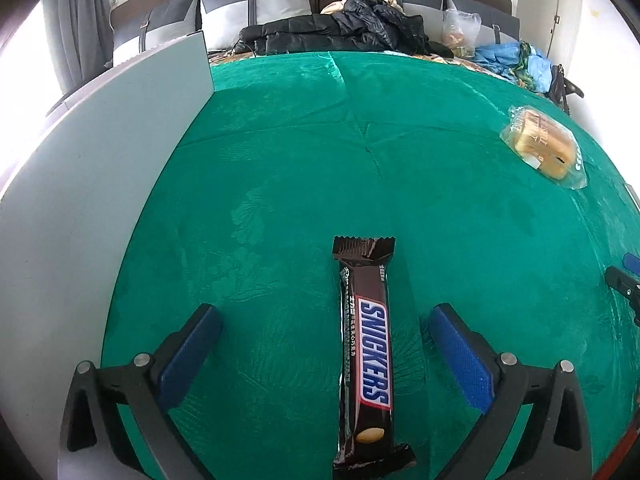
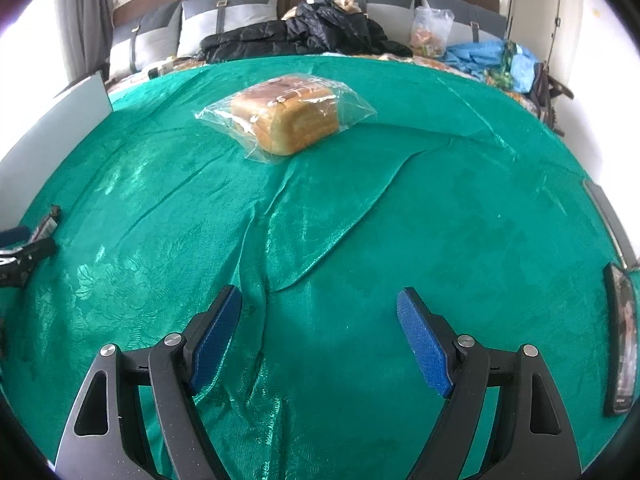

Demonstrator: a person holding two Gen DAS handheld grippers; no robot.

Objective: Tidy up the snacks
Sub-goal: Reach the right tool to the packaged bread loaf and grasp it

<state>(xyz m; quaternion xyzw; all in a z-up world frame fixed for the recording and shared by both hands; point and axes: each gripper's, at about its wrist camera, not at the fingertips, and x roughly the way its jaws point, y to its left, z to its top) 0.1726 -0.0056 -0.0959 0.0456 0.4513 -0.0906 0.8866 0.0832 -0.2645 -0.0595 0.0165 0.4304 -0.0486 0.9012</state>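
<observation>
Snickers bar point(image 1: 366, 356) lies free between the wide-open left gripper point(image 1: 324, 320); closing off-centre could push it askew. Right gripper point(image 2: 320, 312) gapes empty, bread bag point(image 2: 286, 120) far ahead.

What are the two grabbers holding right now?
Nothing. The left gripper is open around the candy bar without touching it, and the right gripper is open over bare green cloth.

Shimmery green cloth point(image 2: 440, 184), glossy Snickers wrapper point(image 1: 366, 360), clear plastic bread bag point(image 2: 288, 116)

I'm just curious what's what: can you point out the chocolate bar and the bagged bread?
chocolate bar point(image 1: 374, 354): left wrist view, on its blue logo.
bagged bread point(image 2: 294, 118): right wrist view, on the loaf's crust.
</observation>
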